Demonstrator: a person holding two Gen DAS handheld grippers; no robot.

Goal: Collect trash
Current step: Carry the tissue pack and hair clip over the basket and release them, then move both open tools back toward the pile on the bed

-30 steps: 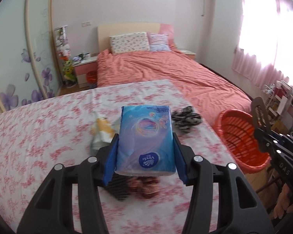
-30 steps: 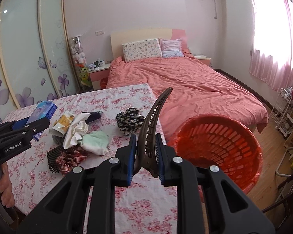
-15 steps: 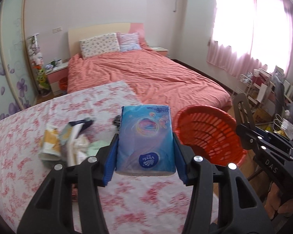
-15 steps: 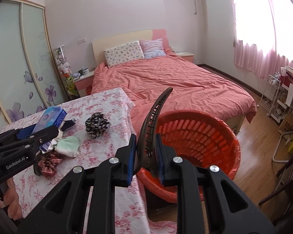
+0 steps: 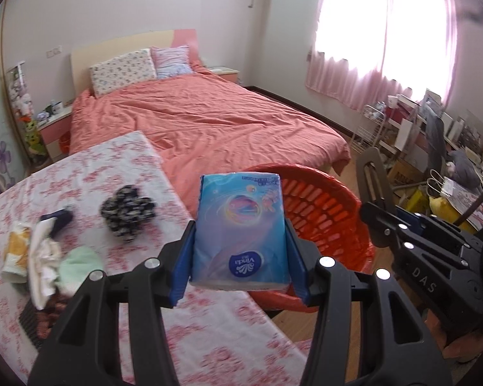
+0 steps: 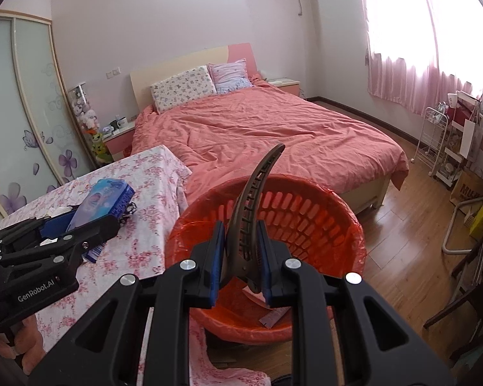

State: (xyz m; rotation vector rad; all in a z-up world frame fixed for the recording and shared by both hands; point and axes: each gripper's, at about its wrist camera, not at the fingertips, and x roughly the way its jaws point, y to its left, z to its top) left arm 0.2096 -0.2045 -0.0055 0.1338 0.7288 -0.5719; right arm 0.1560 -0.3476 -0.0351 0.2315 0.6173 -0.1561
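**Inspector:** Since a second ago, what has shifted?

**Operator:** Both my grippers have swung off the table toward the basket. It sat at the right edge of the left view then; now it fills the middle of the right view.

**Inspector:** Largest first. The basket?

**Operator:** Red, slatted, lined with a red bag, standing on the floor just beside the table's corner. A scrap of paper lies in its bottom.

**Inspector:** Left gripper?

**Operator:** Clamped on the tissue pack, pads on both long sides. The pack sits above the table edge, near the basket's rim but not over it.

**Inspector:** Right gripper?

**Operator:** Clenched on the hair clip, which stands upright above the basket's mouth.

**Inspector:** Advice for the step?

**Operator:** I judge the clip ready to drop. I would carry the pack further right, clear of the rim, and release only over the middle.
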